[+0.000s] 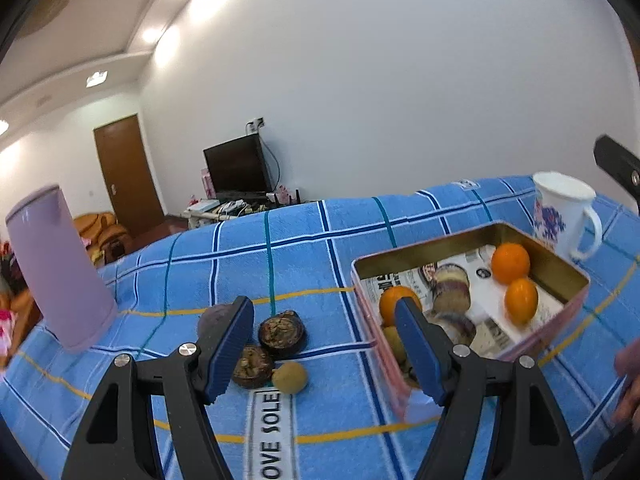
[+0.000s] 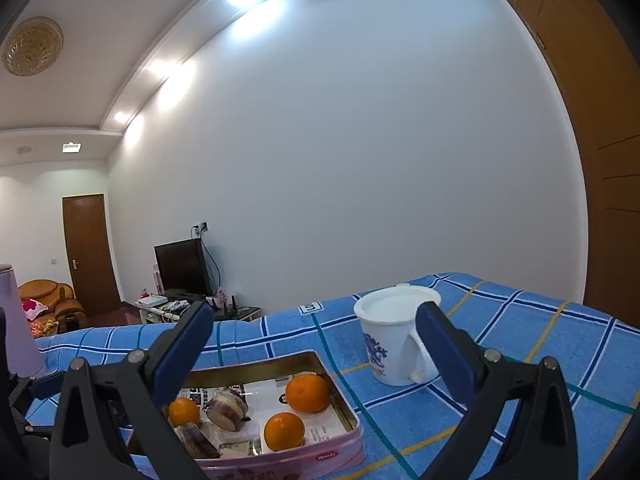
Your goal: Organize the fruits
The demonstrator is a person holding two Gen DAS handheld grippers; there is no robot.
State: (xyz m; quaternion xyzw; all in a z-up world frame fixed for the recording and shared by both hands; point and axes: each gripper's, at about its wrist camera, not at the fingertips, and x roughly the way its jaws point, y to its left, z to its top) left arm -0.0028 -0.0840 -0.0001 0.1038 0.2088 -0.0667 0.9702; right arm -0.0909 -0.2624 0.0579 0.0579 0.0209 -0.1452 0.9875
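Our left hand-held gripper hangs wide open and empty above the small round yellow-brown fruit on the blue checked cloth; the pink rectangular metal tin lies to its right, nearer our open, empty right hand-held gripper.

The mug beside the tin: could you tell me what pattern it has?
The mug is white with a blue-purple floral print, clearest in the left wrist view.

The left tool hides part of a purple fruit; purple jug edge-cropped.
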